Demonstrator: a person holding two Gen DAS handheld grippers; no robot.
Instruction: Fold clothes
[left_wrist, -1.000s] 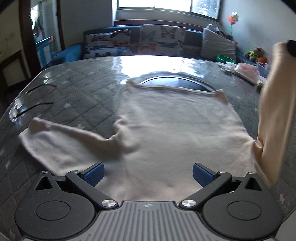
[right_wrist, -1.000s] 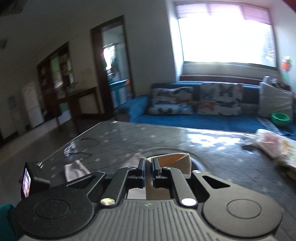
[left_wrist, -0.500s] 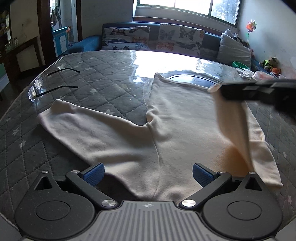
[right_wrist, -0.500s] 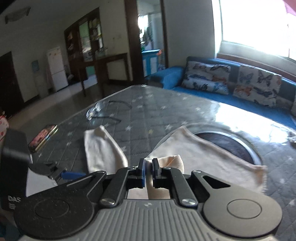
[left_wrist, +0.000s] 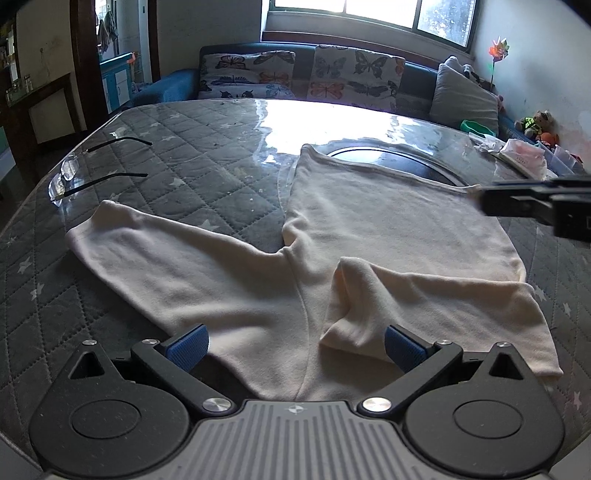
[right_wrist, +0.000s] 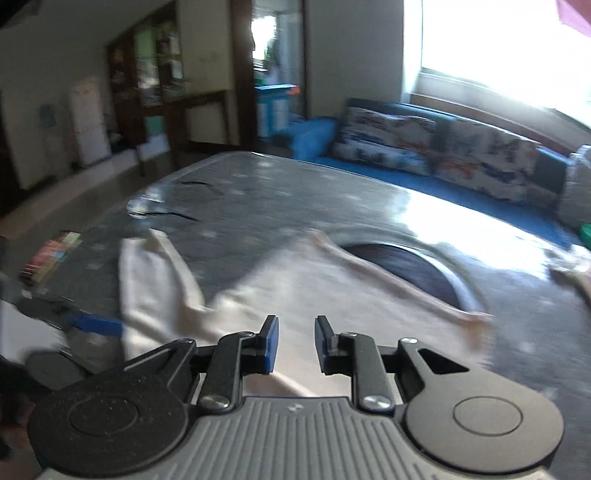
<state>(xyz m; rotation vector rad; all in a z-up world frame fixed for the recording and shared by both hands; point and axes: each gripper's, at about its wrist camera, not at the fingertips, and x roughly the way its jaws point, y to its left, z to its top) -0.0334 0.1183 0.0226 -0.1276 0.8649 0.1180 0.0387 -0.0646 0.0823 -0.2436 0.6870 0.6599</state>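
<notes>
A cream long-sleeved top lies flat on the quilted grey table. Its left sleeve stretches out to the left. The right sleeve lies folded across the lower body. My left gripper hangs open over the top's near edge, with cloth below it and nothing gripped. My right gripper hovers over the top; its jaws are opening and nothing is between the pads. In the left wrist view the right gripper reaches in from the right edge.
Eyeglasses rest near the table's left edge. A dark round inset shows under the top's far hem. A plastic bag and small items sit at the far right. Behind the table is a blue sofa with butterfly cushions.
The right gripper came down across the top with the right sleeve pinched in it, then let go. The sleeve now lies folded over the body. The left gripper stayed open.
</notes>
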